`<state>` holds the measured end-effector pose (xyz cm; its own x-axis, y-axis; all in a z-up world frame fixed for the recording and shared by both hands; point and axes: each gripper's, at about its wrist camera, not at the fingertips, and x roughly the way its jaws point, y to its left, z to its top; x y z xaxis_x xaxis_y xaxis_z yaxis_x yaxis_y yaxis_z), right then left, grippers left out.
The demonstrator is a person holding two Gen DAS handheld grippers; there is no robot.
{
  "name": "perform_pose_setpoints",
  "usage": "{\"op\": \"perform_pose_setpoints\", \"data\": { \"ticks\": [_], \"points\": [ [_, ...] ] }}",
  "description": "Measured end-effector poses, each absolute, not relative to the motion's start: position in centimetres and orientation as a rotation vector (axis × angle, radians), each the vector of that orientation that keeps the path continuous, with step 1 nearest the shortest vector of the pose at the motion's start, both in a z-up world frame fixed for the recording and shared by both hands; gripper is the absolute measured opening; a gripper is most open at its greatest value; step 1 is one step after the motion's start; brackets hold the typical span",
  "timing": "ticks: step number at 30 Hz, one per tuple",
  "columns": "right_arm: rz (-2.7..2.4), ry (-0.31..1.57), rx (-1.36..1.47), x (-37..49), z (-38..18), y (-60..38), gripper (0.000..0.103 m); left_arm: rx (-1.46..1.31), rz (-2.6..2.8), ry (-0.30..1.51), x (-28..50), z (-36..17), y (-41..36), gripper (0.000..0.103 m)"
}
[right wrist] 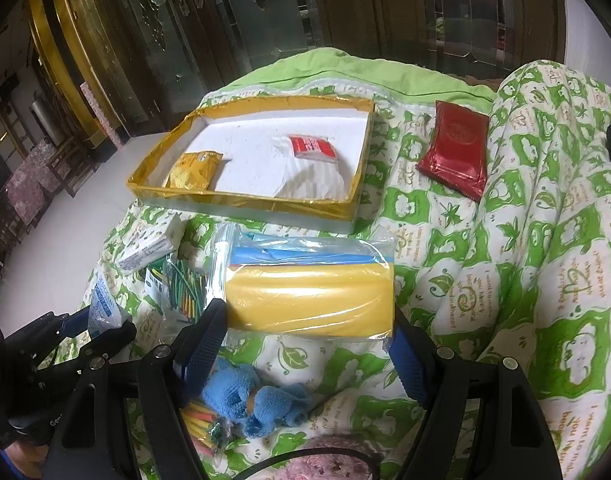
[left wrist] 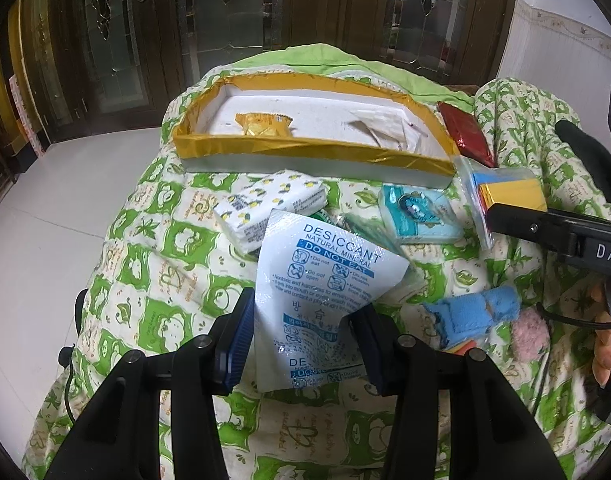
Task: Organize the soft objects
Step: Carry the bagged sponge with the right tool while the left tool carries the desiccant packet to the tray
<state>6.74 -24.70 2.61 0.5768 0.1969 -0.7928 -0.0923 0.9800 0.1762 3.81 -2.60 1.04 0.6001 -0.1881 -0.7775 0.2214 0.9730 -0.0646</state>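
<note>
A bed covered by a green-and-white patterned quilt (right wrist: 545, 248), with a shallow white tray (right wrist: 241, 204) edged in gold tape lying on it near the far side.

Left gripper (left wrist: 301, 344): jaws part-way closed, the blue pads pressing both sides of a white desiccant packet (left wrist: 325, 276), which stands up between them above the quilt. In the right wrist view the same gripper (right wrist: 101, 332) appears at lower left with the packet's top (right wrist: 103, 308) showing.

Right gripper (right wrist: 305, 344): jaws set wide, clamped across a clear plastic bag (right wrist: 309, 288) that contains yellow and blue soft sheets; the bag spans the whole gap between the pads. From the left wrist view this gripper enters from the right edge and holds the bag (left wrist: 505, 192) just in front of the tray's near right corner.

Inside the tray: a yellow snack packet (right wrist: 193, 170) at the left end and a white wrapper with a red label (right wrist: 311, 148) towards the right.

On the quilt outside the tray: a red foil pouch (right wrist: 455, 152) to the right of the tray; a tissue pack printed with lemons (left wrist: 265, 208) just in front of it; a small light-blue tissue pack (left wrist: 419, 212) beside that; a bag of thin green and yellow sticks (right wrist: 183, 284) partly hidden behind the desiccant packet; a blue knitted item (right wrist: 253, 400) near the right gripper; and a pink fluffy item (left wrist: 529, 336) at the near edge.

Fingers of a hand (left wrist: 605, 344) show at the right margin of the left wrist view.
</note>
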Motion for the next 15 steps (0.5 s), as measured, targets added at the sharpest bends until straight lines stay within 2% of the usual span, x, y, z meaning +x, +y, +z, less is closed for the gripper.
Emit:
{"op": "perform_pose_setpoints", "data": {
  "ticks": [15],
  "points": [
    [0.169,0.942,0.160,10.9,6.1,-27.3,0.081,-0.006,-0.280,0.907,7.0,4.2,-1.3,0.047]
  ]
}}
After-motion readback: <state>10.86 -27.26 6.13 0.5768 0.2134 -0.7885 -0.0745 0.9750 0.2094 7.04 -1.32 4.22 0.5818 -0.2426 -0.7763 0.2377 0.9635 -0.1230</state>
